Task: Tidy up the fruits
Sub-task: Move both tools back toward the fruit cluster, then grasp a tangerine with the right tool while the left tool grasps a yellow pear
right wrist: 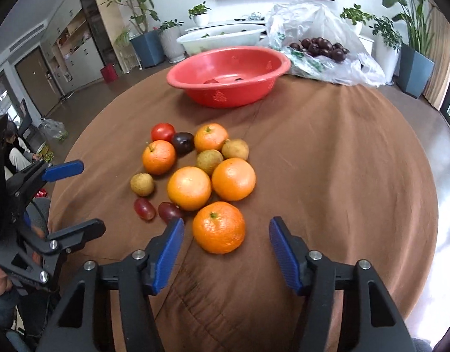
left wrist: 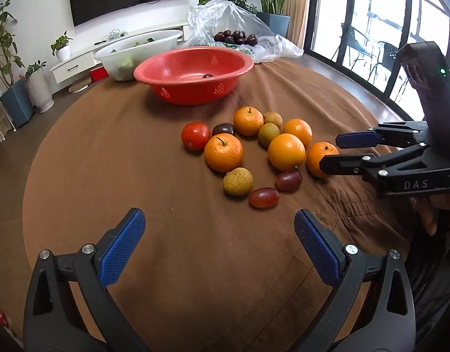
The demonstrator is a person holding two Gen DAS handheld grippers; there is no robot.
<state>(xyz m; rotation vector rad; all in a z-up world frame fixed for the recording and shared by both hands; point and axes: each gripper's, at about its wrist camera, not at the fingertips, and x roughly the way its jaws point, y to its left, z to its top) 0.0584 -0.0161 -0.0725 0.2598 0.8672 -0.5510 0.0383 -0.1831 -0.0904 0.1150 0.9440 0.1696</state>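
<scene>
On the brown cloth lies a cluster of fruit: several oranges, a tomato (left wrist: 195, 135), a dark plum (left wrist: 223, 129), yellow-green lychees (left wrist: 238, 181) and two red grapes (left wrist: 264, 197). Behind them stands a red bowl (left wrist: 195, 94) with a dark fruit inside. My left gripper (left wrist: 219, 220) is open over bare cloth, just short of the grapes. My right gripper (right wrist: 227, 224) is open, with the nearest orange (right wrist: 219, 227) between its fingertips. A gap shows on both sides of that orange. The right gripper (left wrist: 330, 152) also shows at the cluster's right side.
A clear plastic bag (right wrist: 321, 47) with dark plums lies behind the red bowl (right wrist: 225, 96), beside a white basin (right wrist: 219, 39). The round table's edge curves close on both sides. A person sits far left beyond the table (right wrist: 16, 152). Potted plants line the wall.
</scene>
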